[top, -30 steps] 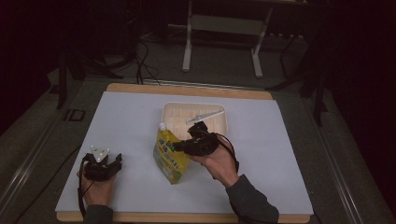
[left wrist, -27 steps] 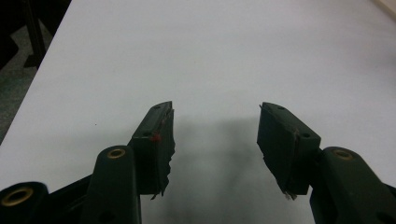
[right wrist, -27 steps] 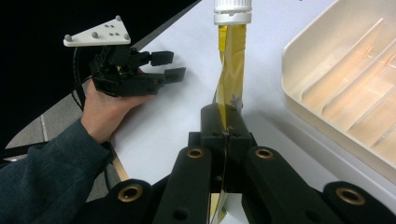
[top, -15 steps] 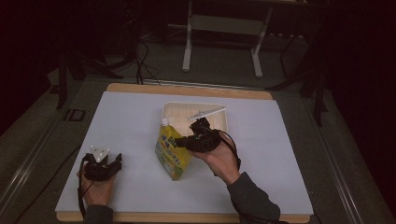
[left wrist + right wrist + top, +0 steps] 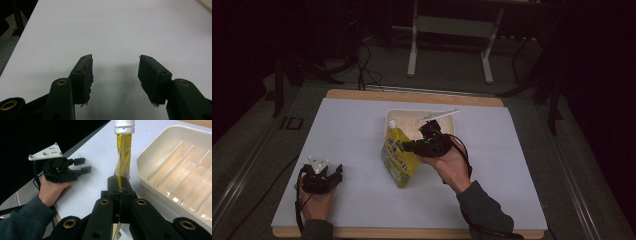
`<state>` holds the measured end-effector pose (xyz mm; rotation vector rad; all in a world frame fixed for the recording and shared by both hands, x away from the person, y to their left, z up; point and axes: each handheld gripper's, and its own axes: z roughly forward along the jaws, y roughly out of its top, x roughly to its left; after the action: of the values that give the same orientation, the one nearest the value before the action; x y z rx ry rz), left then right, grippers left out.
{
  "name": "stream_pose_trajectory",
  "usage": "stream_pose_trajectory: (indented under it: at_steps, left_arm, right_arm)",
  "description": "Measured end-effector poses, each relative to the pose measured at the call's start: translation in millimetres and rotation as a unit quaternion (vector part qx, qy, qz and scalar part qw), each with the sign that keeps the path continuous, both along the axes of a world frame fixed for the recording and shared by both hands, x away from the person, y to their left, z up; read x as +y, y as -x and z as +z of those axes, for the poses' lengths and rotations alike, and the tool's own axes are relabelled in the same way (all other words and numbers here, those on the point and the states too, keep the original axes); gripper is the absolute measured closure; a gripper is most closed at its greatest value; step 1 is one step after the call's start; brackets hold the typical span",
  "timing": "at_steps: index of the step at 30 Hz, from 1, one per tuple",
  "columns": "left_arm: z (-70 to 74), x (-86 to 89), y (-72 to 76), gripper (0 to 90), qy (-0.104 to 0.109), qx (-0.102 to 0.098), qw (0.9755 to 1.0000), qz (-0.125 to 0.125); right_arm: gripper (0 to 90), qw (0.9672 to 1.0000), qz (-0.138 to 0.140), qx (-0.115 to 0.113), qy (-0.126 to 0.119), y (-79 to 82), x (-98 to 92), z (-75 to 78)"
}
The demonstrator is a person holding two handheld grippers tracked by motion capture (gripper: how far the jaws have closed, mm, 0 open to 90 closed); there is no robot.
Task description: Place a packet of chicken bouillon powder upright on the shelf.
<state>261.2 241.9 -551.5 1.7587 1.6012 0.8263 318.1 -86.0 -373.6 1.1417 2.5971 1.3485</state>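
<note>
The right gripper (image 5: 120, 191) clamps the side seam of the yellow pouch (image 5: 399, 157), standing just beside the tray (image 5: 447, 116). The left gripper (image 5: 115, 75) rests apart, empty. Keep the pinch firm and the white cap (image 5: 124, 126) upward (printed label seems unreadable here).

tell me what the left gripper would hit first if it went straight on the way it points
Nothing close, as far as I can judge: the left gripper stands open over the bare white table, with no object ahead in its own view. Pointing slightly down, it would likely meet the table itself first.
</note>
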Motion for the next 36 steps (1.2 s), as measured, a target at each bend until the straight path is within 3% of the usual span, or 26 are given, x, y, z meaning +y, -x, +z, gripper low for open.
stream_pose_trajectory:
  at_steps: [36]
  left_arm:
    - [0.4, 0.4, 0.5, 45.3, 0.006, -0.005, 1.0000, -0.003]
  right_arm:
    - [90.0, 0.9986, -0.044, -0.024, -0.014, -12.0, -20.4, 21.3]
